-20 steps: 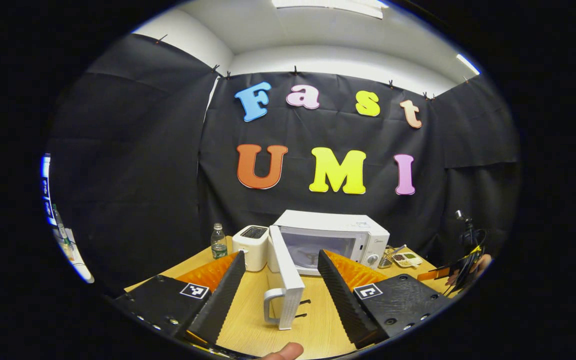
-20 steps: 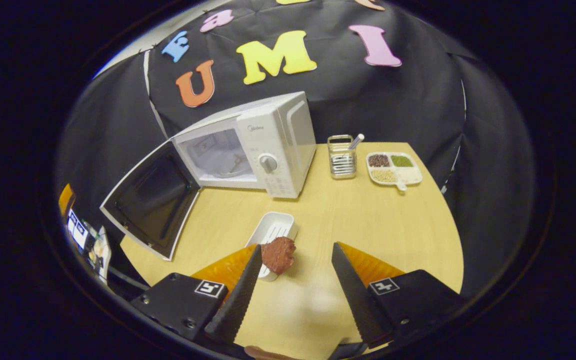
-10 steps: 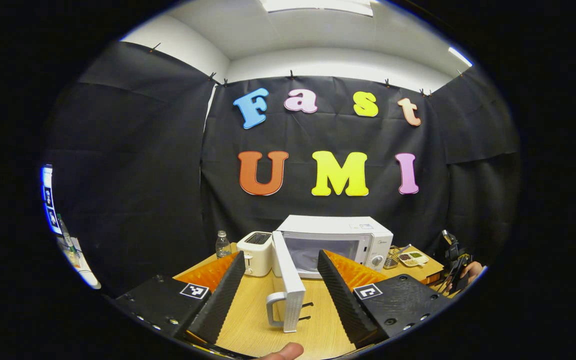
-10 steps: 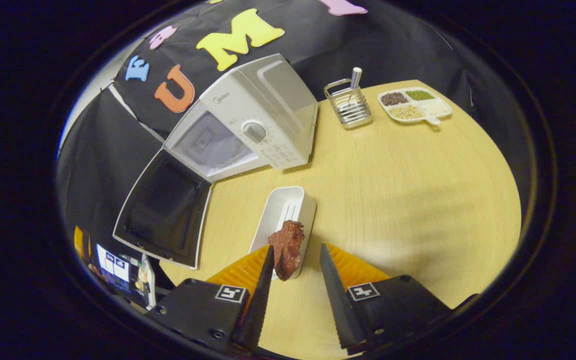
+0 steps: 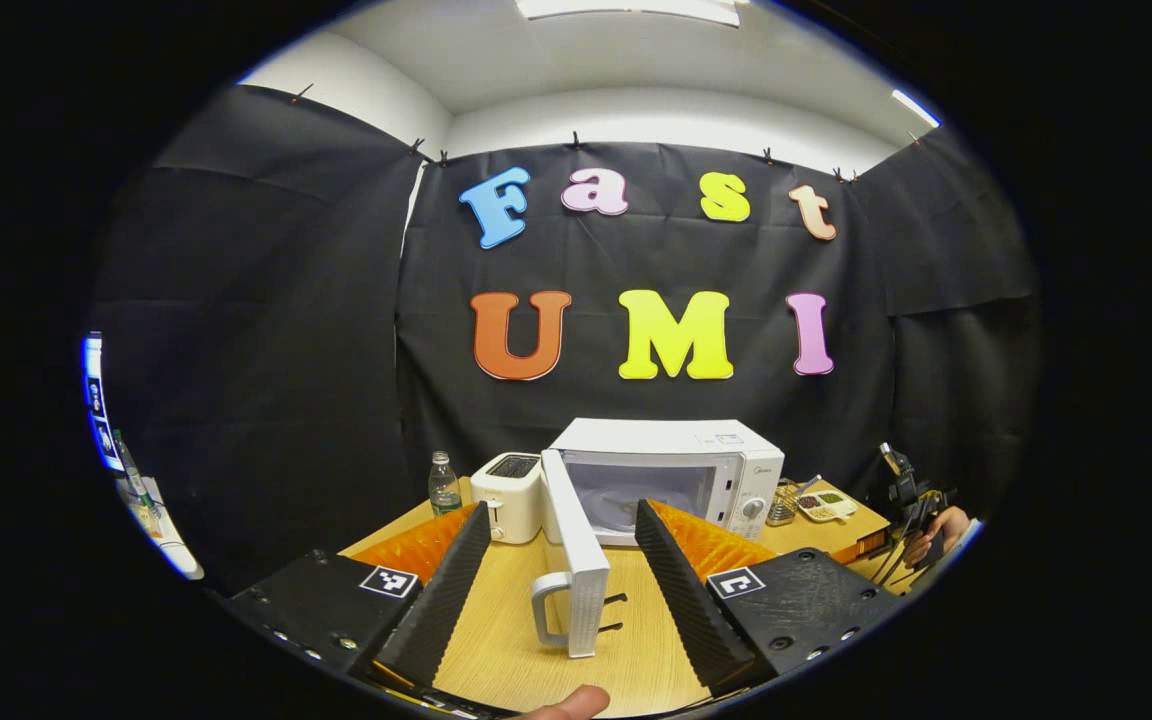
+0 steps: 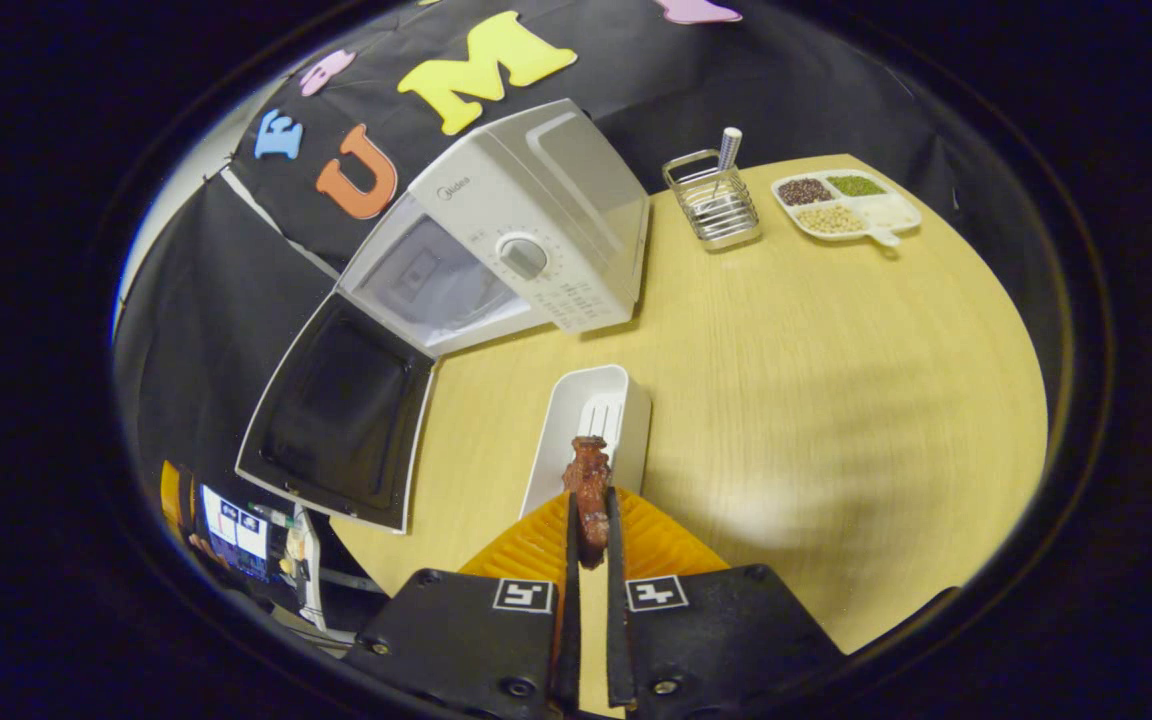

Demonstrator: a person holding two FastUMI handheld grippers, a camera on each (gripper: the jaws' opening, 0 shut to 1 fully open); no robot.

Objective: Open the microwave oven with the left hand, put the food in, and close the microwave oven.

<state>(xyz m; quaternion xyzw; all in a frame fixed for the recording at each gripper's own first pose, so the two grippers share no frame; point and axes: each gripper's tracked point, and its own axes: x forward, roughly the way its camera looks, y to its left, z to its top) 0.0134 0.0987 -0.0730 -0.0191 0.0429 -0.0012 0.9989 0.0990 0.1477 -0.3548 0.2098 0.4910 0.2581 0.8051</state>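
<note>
The white microwave [image 5: 676, 475] [image 6: 526, 235] stands at the back of the wooden table with its door [image 5: 576, 570] [image 6: 341, 415] swung wide open. In the left gripper view my left gripper [image 5: 561, 545] is open, its fingers on either side of the door's edge without touching it. In the right gripper view my right gripper [image 6: 588, 515] is shut on a reddish-brown piece of food [image 6: 588, 490], held over the near end of a white rectangular dish [image 6: 591, 425]. The other gripper and a hand [image 5: 936, 525] show at the far right of the left gripper view.
A white toaster [image 5: 506, 495] and a water bottle [image 5: 443, 485] stand left of the microwave. A wire utensil holder [image 6: 716, 200] and a divided plate of beans [image 6: 846, 205] sit at the table's back right. Bare tabletop [image 6: 836, 400] lies right of the dish.
My right gripper has closed its fingers on the food above the white dish. The left gripper has drawn back slightly from the open door.
</note>
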